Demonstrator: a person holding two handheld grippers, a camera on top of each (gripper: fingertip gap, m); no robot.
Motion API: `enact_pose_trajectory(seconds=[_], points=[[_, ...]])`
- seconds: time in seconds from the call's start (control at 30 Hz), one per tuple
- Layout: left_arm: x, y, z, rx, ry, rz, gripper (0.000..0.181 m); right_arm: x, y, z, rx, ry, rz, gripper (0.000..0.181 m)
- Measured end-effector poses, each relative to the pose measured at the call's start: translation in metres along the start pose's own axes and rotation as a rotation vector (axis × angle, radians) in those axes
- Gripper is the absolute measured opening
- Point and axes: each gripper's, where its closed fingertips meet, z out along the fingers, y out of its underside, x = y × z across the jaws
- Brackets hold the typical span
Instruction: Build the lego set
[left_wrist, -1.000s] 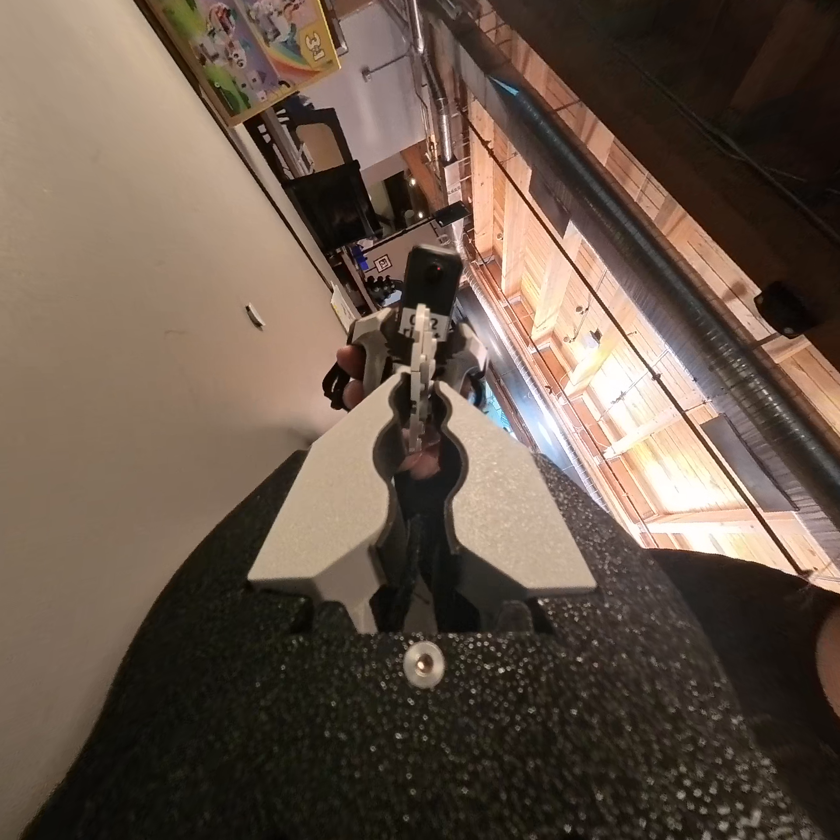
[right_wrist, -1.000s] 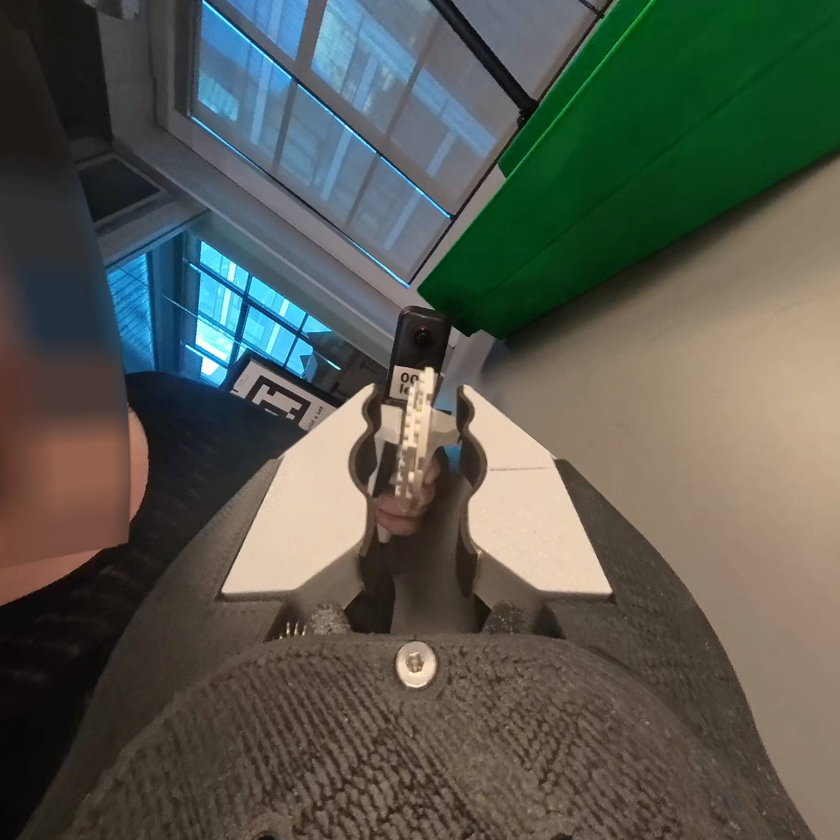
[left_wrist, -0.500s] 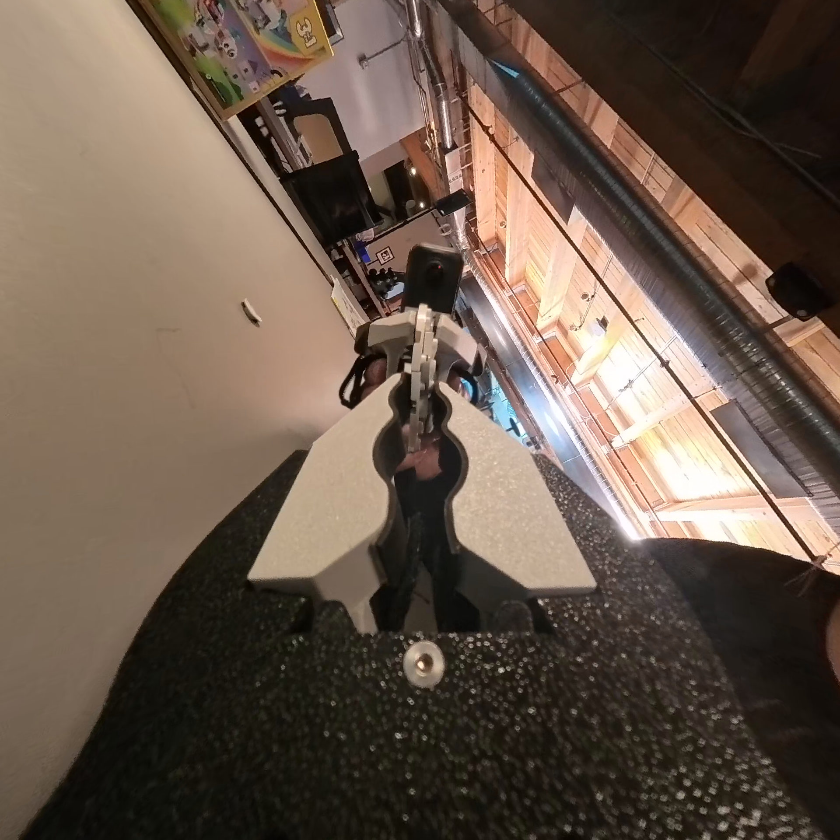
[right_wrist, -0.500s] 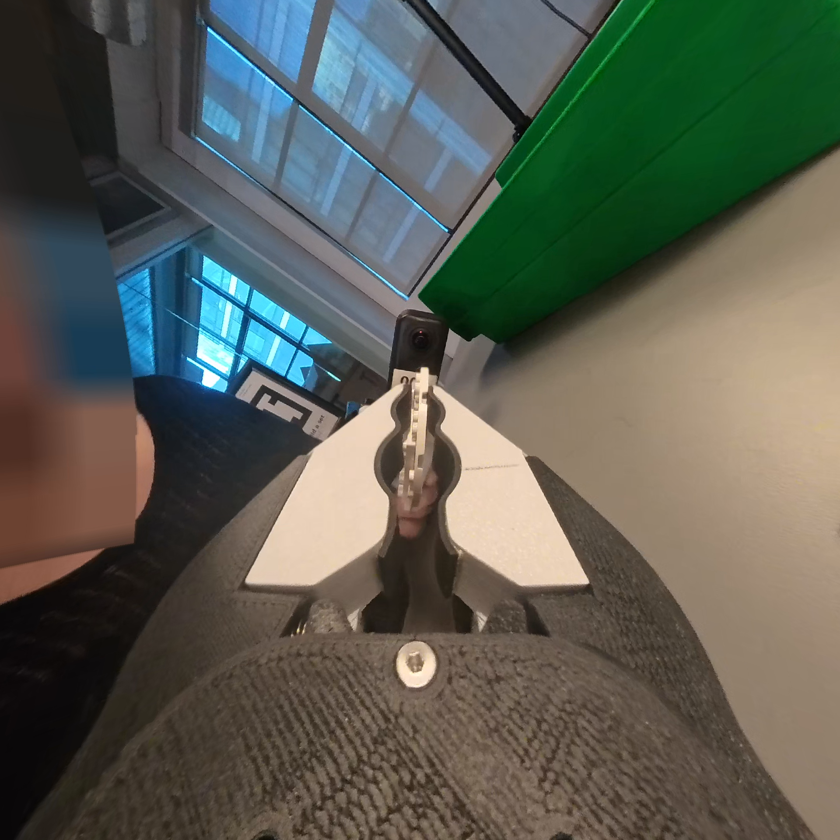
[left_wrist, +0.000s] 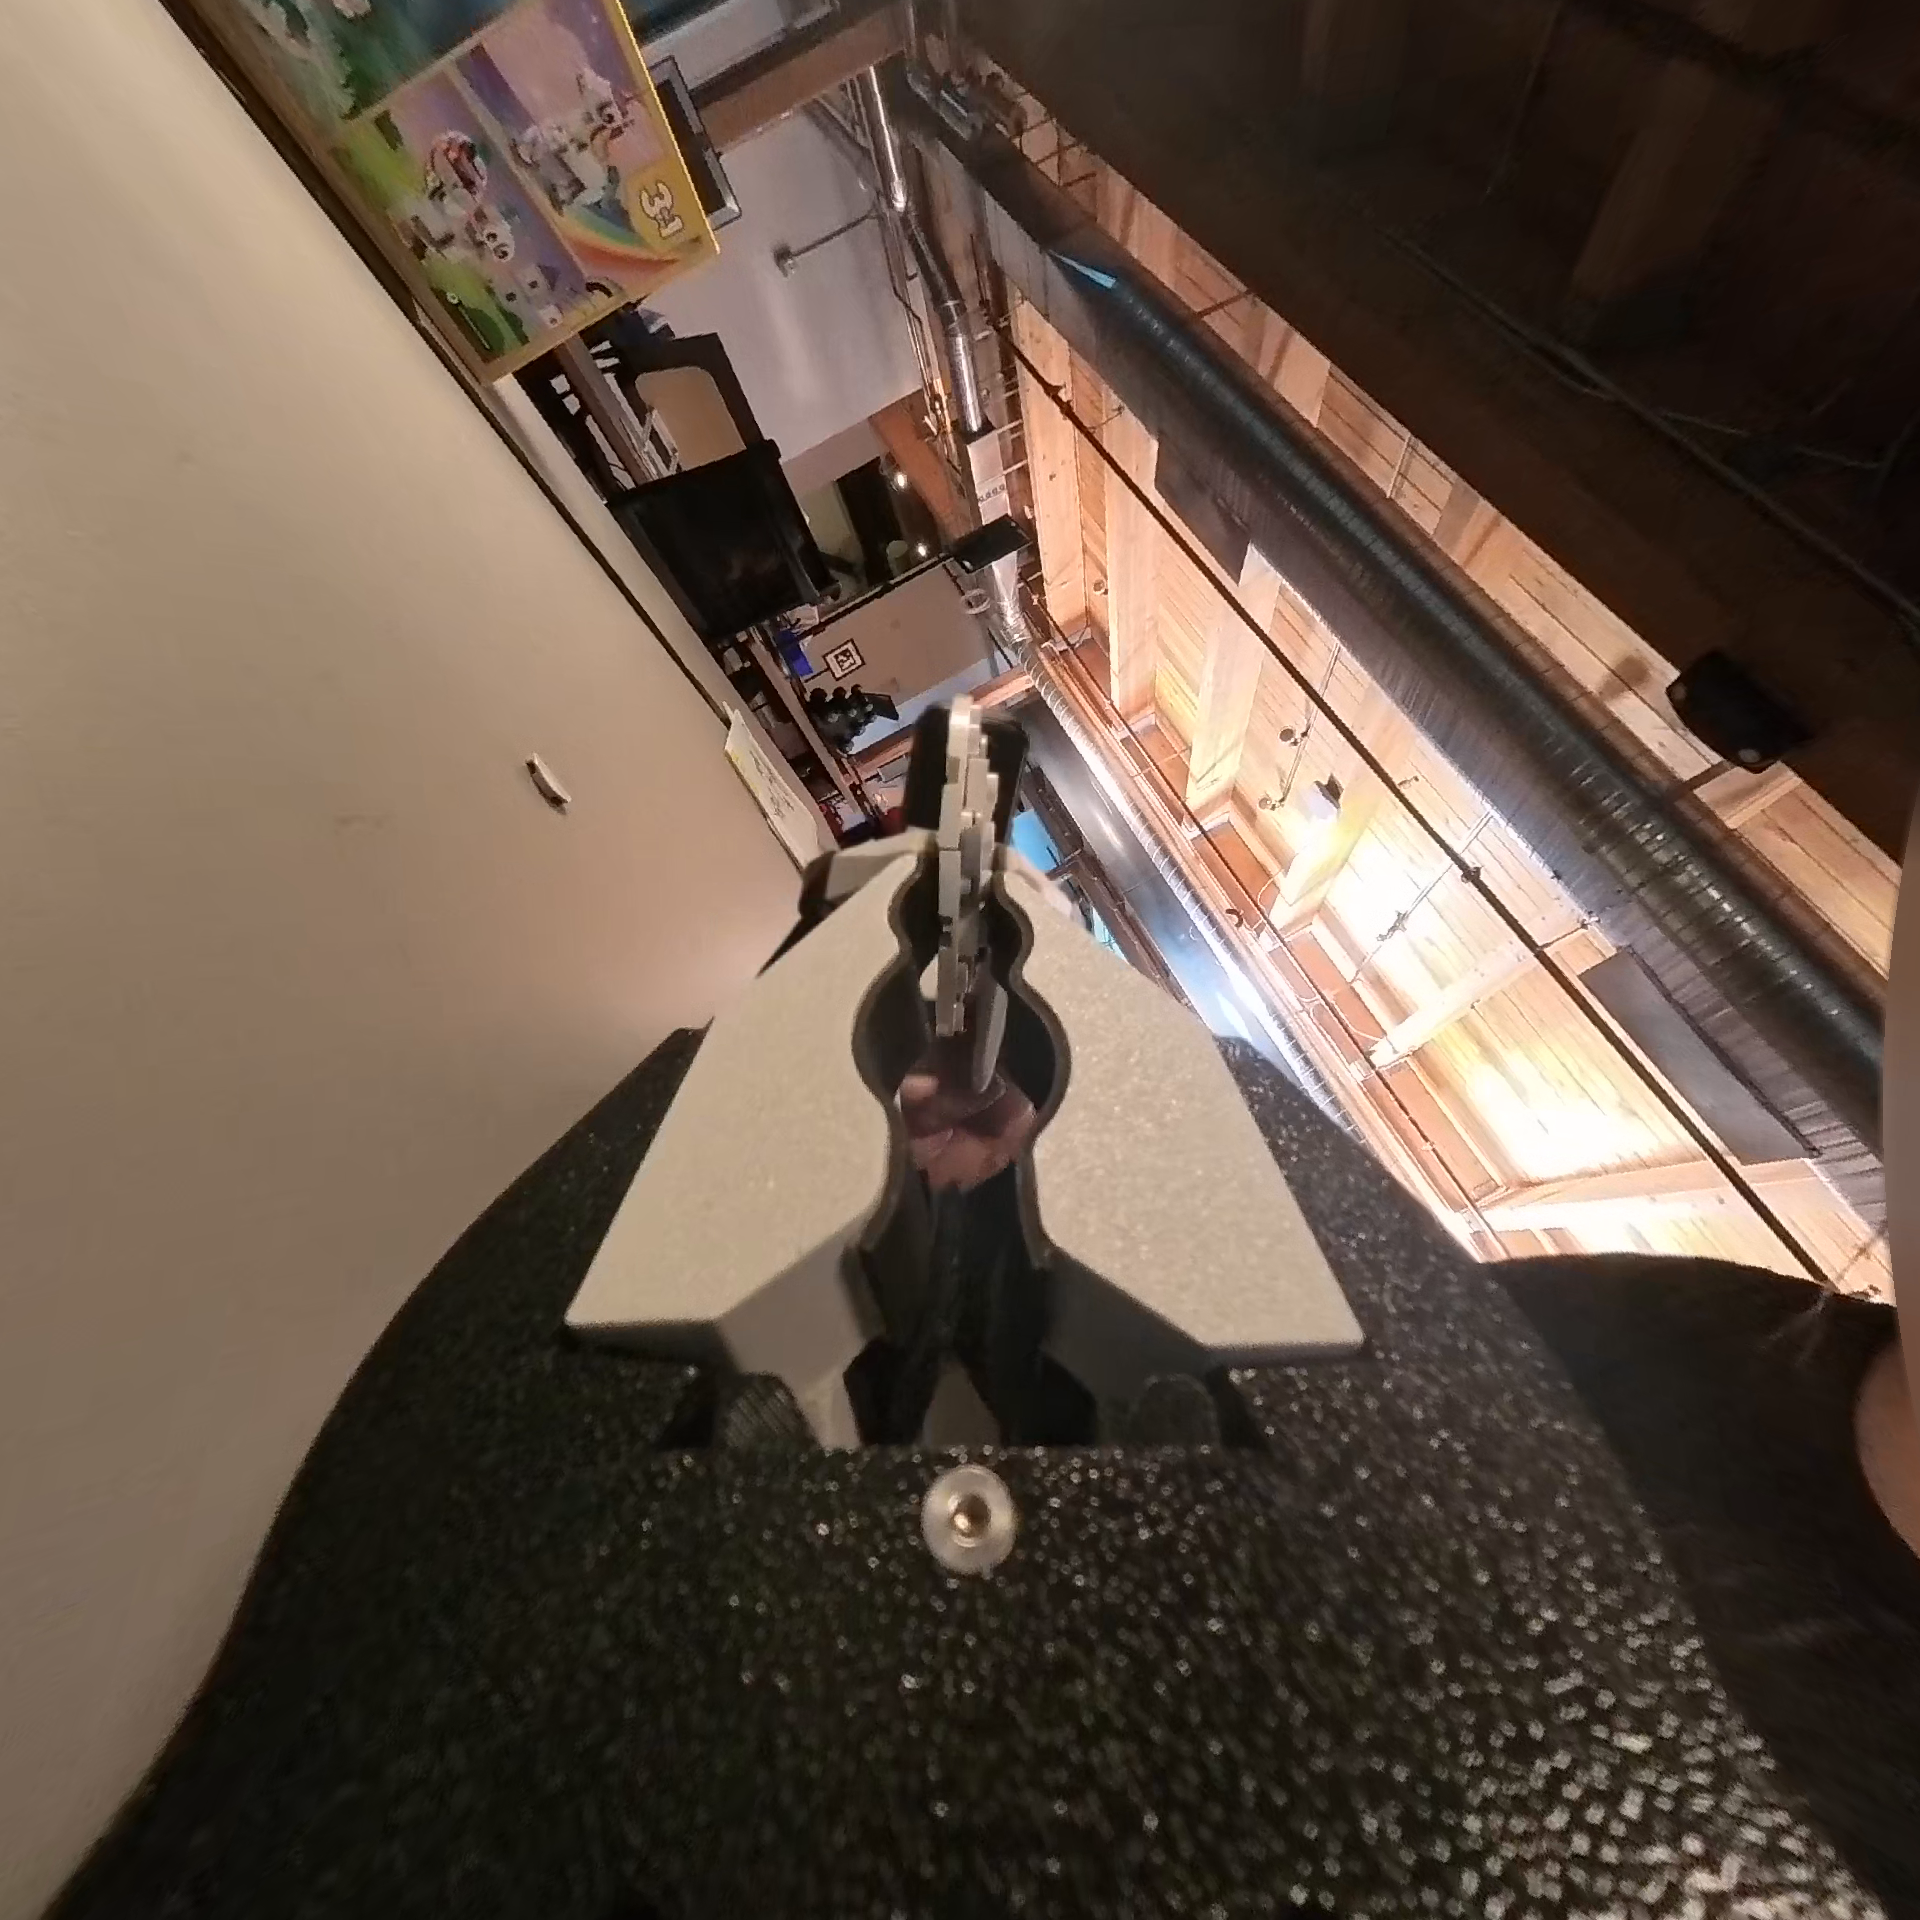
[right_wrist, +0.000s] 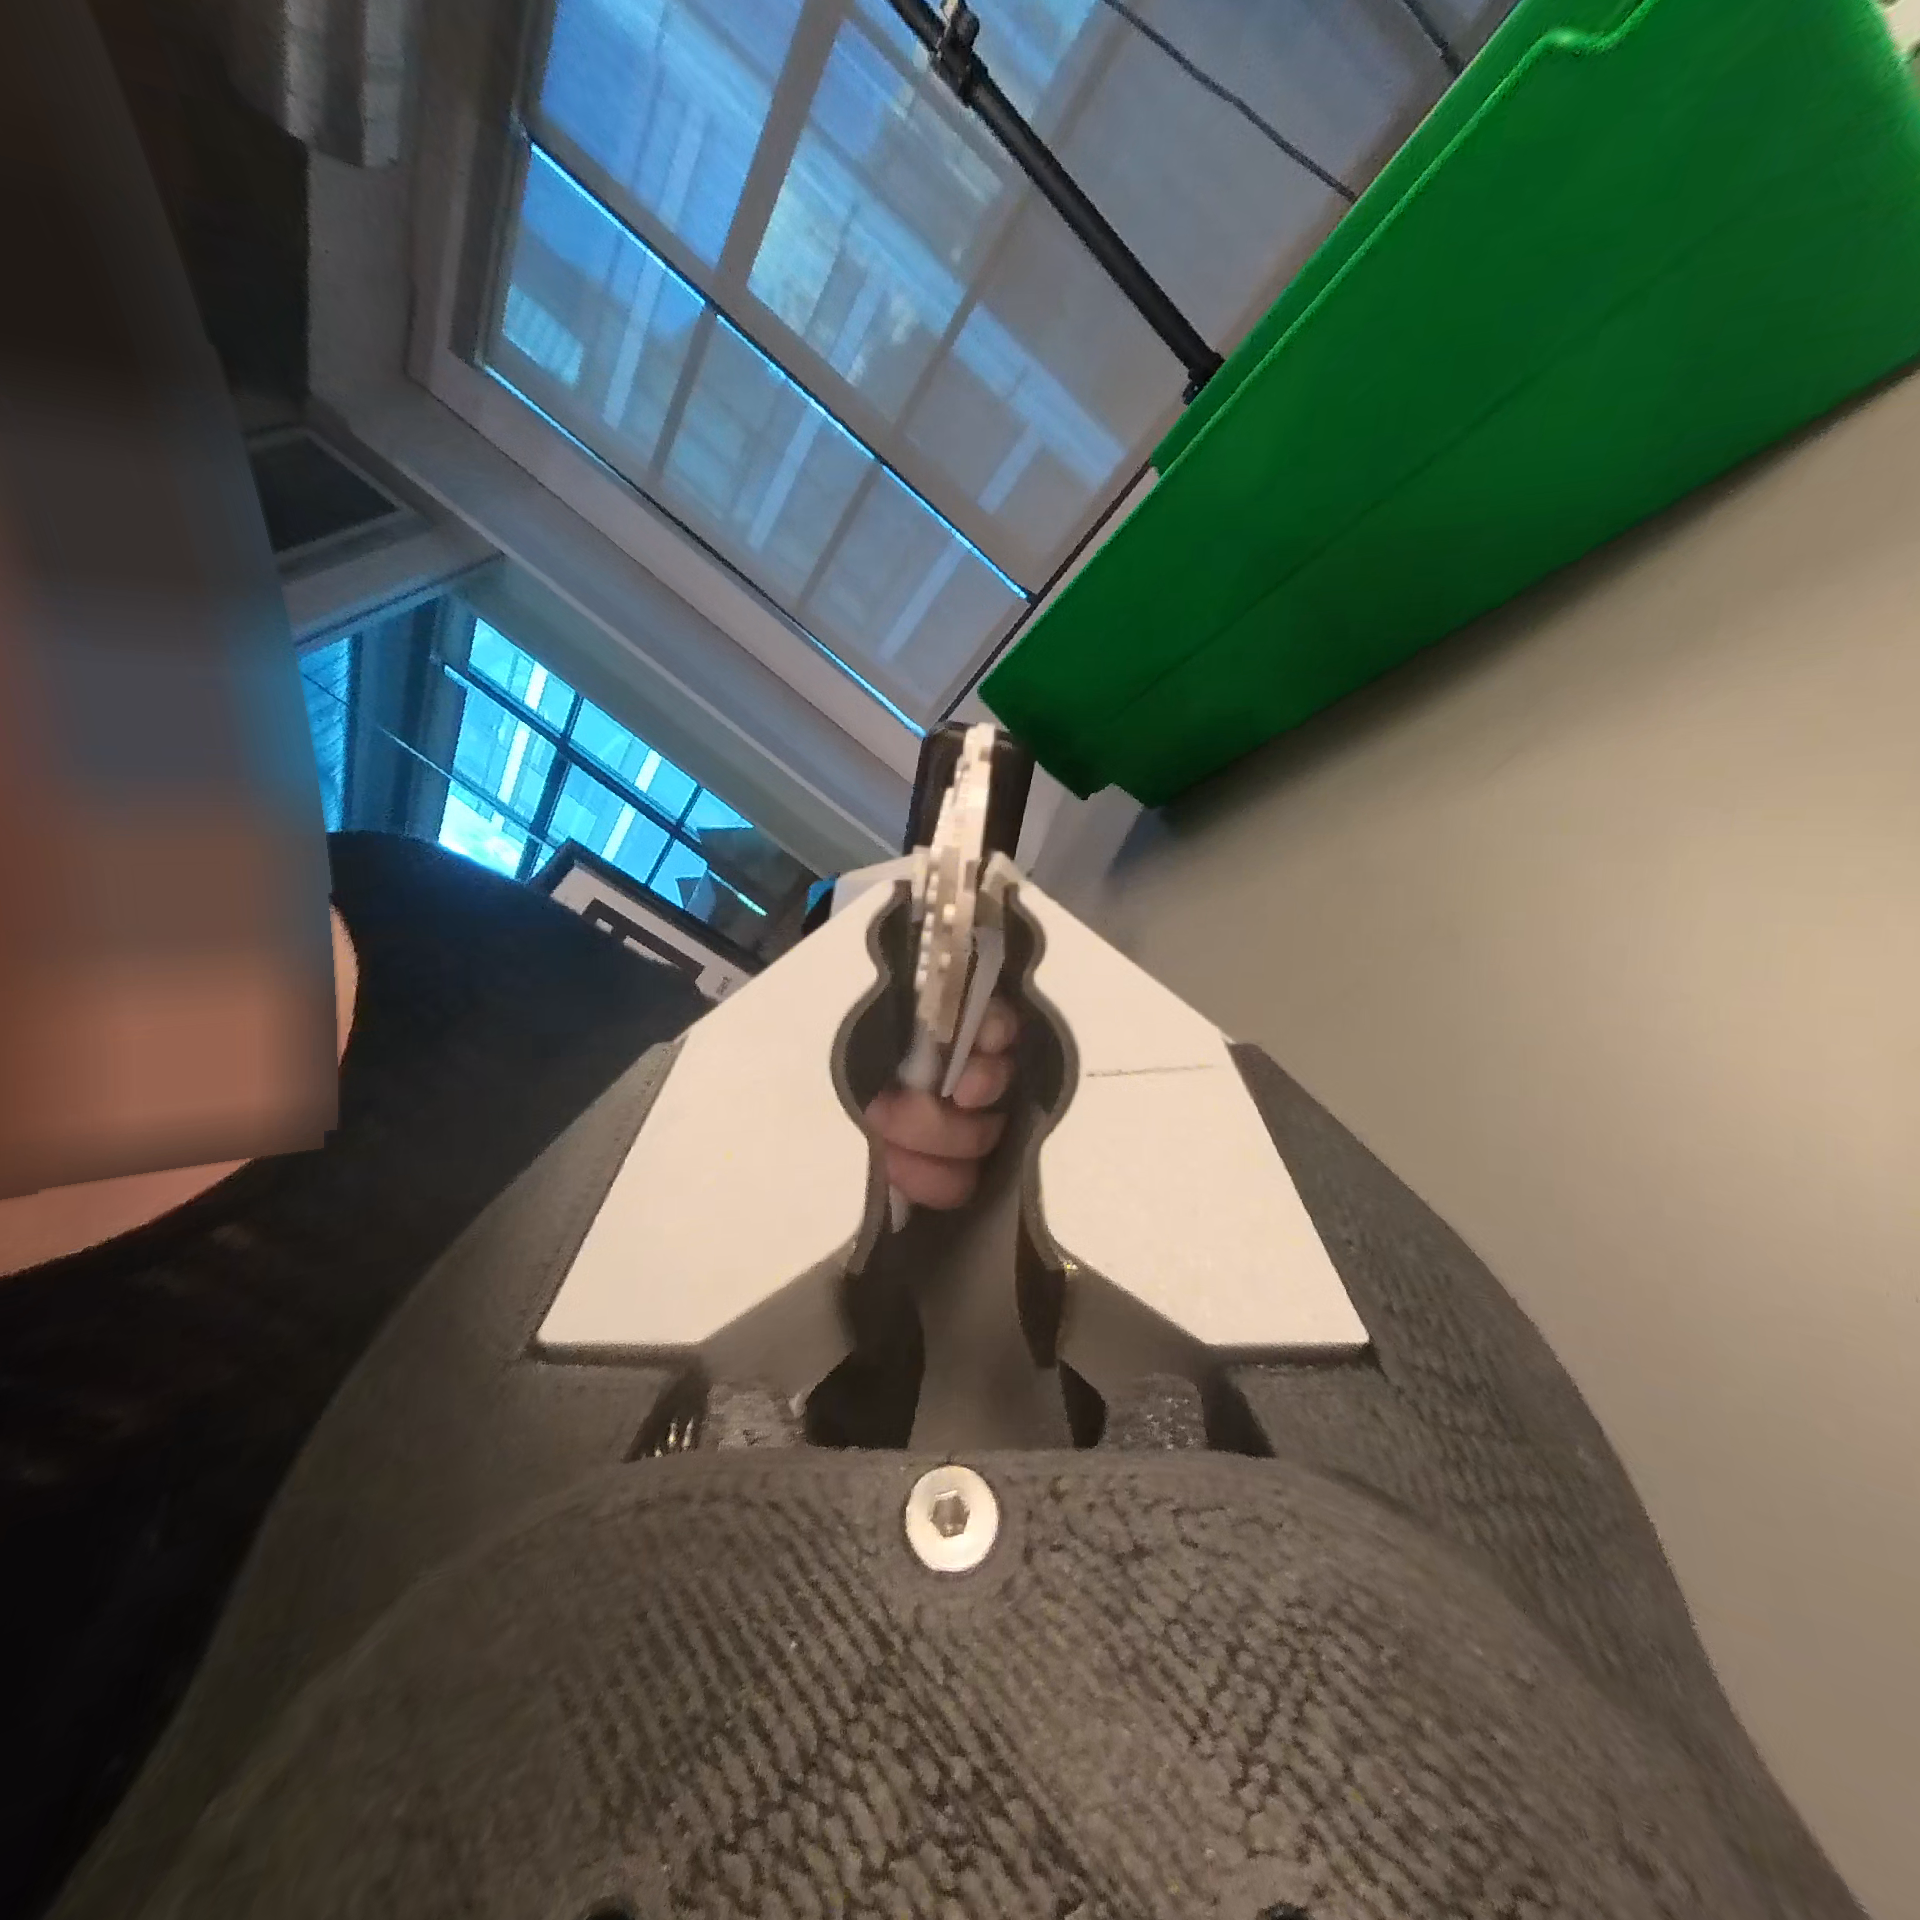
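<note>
Both claws pinch one white lego plate stack (left_wrist: 961, 852) above table (left_wrist: 260, 727); uneven squeeze risks snapping layers apart.

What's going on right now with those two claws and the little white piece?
Left gripper shut on thin white lego plate assembly. Right gripper shut on it from the opposite end. Held off the table. Nothing in the way.

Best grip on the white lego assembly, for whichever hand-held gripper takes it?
Pinch the white lego assembly across its two broad flat faces, coming in along its thin edge. It is a narrow stack of plates seen edge-on, so the finger surfaces meet its flat sides. Both hand-held grippers look closed on it this way.
</note>
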Motion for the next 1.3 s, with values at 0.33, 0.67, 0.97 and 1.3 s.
enact_pose_trajectory(seconds=[0.33,0.67,0.97,1.3], points=[[0.0,0.01,0.005,-0.073,0.014,-0.042,0.006,0.003,-0.014,0.001,0.051,0.048,0.0,0.007],[-0.007,0.007,0.005,-0.04,-0.042,-0.015,0.006,0.011,-0.015,0.011,0.079,0.098,0.074,0.023],[-0.007,0.008,0.006,-0.053,-0.018,-0.083,0.008,0.01,-0.01,0.012,0.036,0.032,0.151,0.007],[-0.008,0.031,0.012,-0.202,-0.035,-0.082,0.006,0.006,0.014,-0.002,-0.22,0.031,0.202,0.014]])
